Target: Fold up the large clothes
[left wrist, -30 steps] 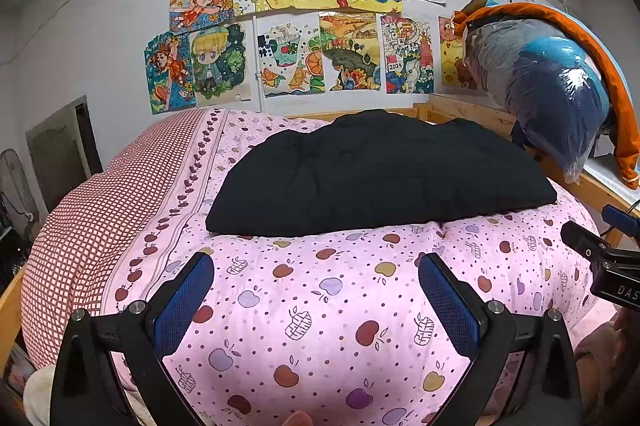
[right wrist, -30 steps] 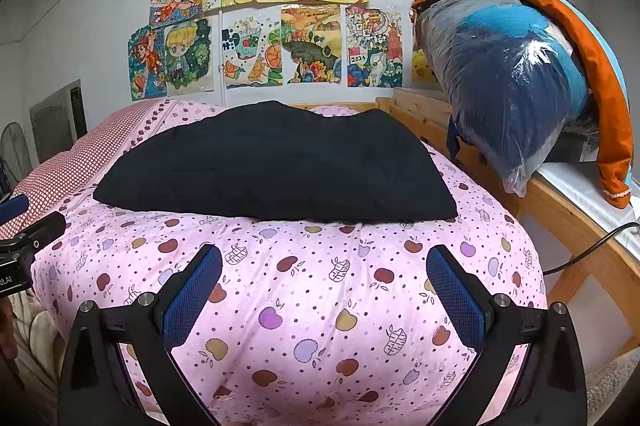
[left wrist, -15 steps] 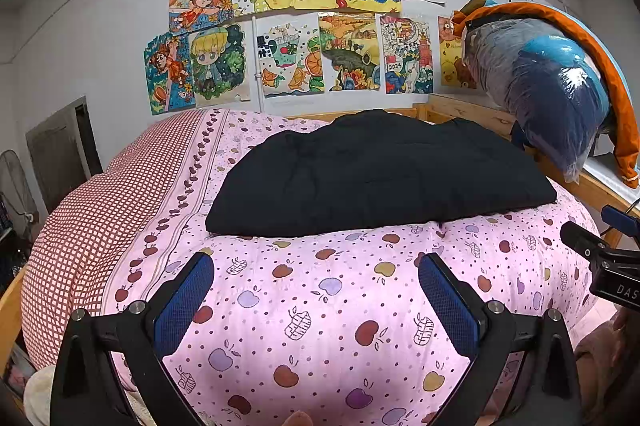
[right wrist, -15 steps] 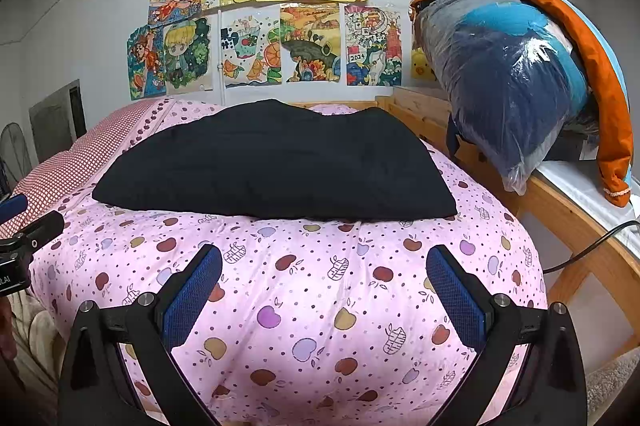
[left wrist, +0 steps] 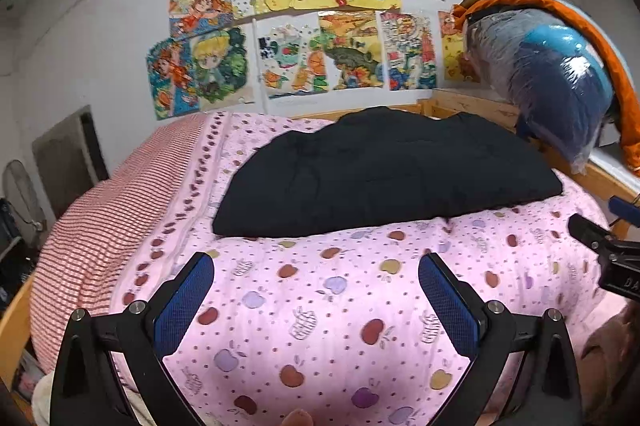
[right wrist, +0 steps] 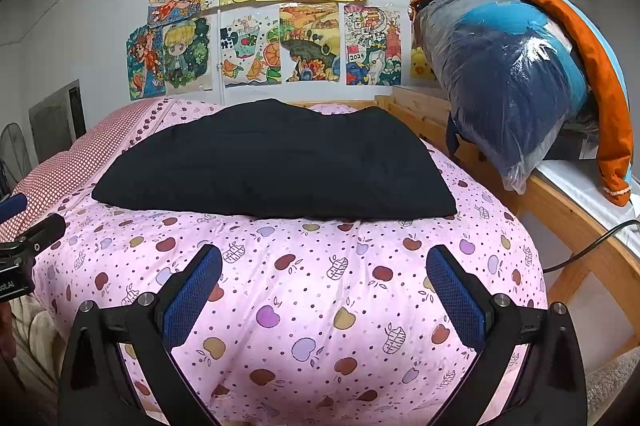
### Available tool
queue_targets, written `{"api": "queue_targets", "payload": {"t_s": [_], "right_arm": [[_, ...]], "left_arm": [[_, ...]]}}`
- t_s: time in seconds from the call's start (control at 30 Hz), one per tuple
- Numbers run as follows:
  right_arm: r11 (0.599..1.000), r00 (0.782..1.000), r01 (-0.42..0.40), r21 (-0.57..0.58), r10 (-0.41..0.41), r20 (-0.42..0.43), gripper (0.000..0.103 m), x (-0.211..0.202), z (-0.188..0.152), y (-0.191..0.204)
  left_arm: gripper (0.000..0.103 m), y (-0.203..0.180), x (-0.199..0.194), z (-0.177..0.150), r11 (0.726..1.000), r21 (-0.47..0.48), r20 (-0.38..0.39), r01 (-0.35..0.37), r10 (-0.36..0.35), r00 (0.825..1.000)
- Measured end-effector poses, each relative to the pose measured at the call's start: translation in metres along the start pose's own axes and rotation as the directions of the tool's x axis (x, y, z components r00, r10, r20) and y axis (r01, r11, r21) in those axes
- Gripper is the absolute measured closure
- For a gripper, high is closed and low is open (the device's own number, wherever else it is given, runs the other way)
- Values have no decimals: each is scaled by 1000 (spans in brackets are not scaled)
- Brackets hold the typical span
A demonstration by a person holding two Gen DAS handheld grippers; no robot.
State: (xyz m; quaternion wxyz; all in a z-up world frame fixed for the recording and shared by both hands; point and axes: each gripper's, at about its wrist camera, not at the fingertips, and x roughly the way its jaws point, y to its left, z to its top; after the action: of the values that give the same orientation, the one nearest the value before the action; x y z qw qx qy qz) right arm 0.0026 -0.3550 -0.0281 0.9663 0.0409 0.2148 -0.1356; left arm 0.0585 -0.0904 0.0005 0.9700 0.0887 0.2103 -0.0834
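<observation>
Right gripper [right wrist: 324, 278]: fingers wide apart, holding nothing, above the quilt's near edge
Black garment [right wrist: 276, 166]: folded flat on the pink apple-print quilt [right wrist: 320, 306]
Left gripper [right wrist: 24, 250]: tip at left edge
Wall: drawings [right wrist: 276, 14]

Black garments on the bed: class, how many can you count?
1: the black garment lies flat on the pink quilt, beyond both open grippers. Any layers folded beneath it would be hidden.
</observation>
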Motion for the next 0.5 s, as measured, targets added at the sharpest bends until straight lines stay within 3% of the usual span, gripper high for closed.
{"api": "queue_targets", "payload": {"t_s": [0.17, 0.5], "right_arm": [[1000, 1000, 1, 2, -1, -2, 3, 0, -1, 0], [1000, 1000, 0, 0, 0, -8, 3, 1, -1, 2]], "left_arm": [[0, 2, -4, -1, 999, 11, 27, -50, 49, 998], [0, 6, -5, 1, 999, 17, 26, -42, 41, 999]]}}
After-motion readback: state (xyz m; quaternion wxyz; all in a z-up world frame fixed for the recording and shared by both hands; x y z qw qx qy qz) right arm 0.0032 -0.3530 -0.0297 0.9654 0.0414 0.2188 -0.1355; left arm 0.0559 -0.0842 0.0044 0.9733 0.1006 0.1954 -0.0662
